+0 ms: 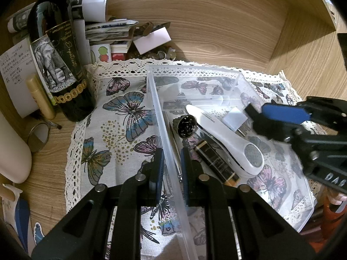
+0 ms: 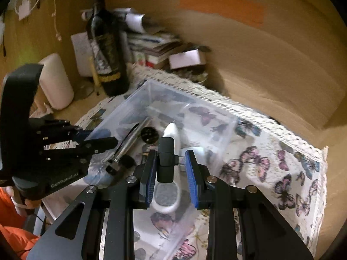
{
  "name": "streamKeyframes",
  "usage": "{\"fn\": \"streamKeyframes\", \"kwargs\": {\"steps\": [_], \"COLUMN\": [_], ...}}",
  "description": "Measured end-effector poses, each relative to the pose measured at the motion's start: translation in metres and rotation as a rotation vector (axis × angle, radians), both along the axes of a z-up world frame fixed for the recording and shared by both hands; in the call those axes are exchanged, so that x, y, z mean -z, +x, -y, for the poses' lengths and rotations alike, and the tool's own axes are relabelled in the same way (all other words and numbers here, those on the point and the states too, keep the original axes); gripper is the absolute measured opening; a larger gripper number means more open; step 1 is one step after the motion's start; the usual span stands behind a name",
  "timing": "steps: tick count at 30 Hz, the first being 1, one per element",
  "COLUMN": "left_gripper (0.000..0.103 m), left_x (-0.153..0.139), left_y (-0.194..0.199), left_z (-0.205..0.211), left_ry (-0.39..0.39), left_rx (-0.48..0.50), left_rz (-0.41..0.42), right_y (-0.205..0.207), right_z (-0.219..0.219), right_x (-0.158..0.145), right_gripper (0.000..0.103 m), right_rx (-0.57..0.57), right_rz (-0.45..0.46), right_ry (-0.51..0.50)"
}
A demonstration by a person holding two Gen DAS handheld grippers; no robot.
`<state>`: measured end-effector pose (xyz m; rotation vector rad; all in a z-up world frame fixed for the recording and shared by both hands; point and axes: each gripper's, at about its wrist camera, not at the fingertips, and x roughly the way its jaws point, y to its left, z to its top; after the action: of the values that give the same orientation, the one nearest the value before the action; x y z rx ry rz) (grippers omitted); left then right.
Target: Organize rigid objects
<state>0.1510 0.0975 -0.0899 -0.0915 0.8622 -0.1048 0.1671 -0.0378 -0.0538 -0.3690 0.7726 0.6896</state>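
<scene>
Right wrist view — right gripper [image 2: 171, 164] pinching boxy black adapter [image 2: 166, 162], left gripper [image 1: 171, 169] straddling clear plastic bin [image 1: 160, 117] wall.

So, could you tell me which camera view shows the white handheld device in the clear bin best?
The left wrist view: the white device lies sharp and whole in the clear bin, printing visible. In the right wrist view the right gripper and its black USB adapter cover the device's middle, and the view is blurred.

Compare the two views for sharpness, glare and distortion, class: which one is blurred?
Left wrist view: sharp, with glare on the wine bottle and the clear box rim. Right wrist view: motion-blurred throughout, lace cloth edge smeared, light warm and dim. Both views: fisheye bending of the wooden walls, dark corners.
</scene>
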Motion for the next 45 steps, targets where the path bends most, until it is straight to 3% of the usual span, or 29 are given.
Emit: {"fn": "streamKeyframes", "kwargs": {"steps": [15, 16, 18, 20, 24, 38, 45], "left_gripper": [0.014, 0.014, 0.014, 0.014, 0.014, 0.014, 0.014], "left_x": [0.000, 0.000, 0.000, 0.000, 0.000, 0.000, 0.000], "left_y": [0.000, 0.000, 0.000, 0.000, 0.000, 0.000, 0.000], "left_z": [0.000, 0.000, 0.000, 0.000, 0.000, 0.000, 0.000], "left_ry": [-0.001, 0.000, 0.000, -0.001, -0.001, -0.002, -0.005], "left_rx": [-0.001, -0.001, -0.001, -0.001, -0.001, -0.001, -0.001], "left_rz": [0.000, 0.000, 0.000, 0.000, 0.001, 0.001, 0.002], "right_y": [0.007, 0.007, 0.007, 0.005, 0.003, 0.015, 0.033], "right_z": [-0.027, -0.027, -0.026, -0.024, -0.016, 0.054, 0.094], "right_x": [0.026, 0.026, 0.024, 0.020, 0.010, -0.029, -0.013], "right_gripper": [0.024, 0.026, 0.039, 0.047, 0.047, 0.052, 0.052], "right_rx": [-0.069, -0.072, -0.076, -0.069, -0.049, 0.157, 0.290], "right_rz": [-0.083, -0.087, -0.086, -0.067, -0.040, 0.063, 0.014], "right_ry": [-0.087, -0.088, -0.081, -0.065, -0.042, 0.047, 0.029]}}
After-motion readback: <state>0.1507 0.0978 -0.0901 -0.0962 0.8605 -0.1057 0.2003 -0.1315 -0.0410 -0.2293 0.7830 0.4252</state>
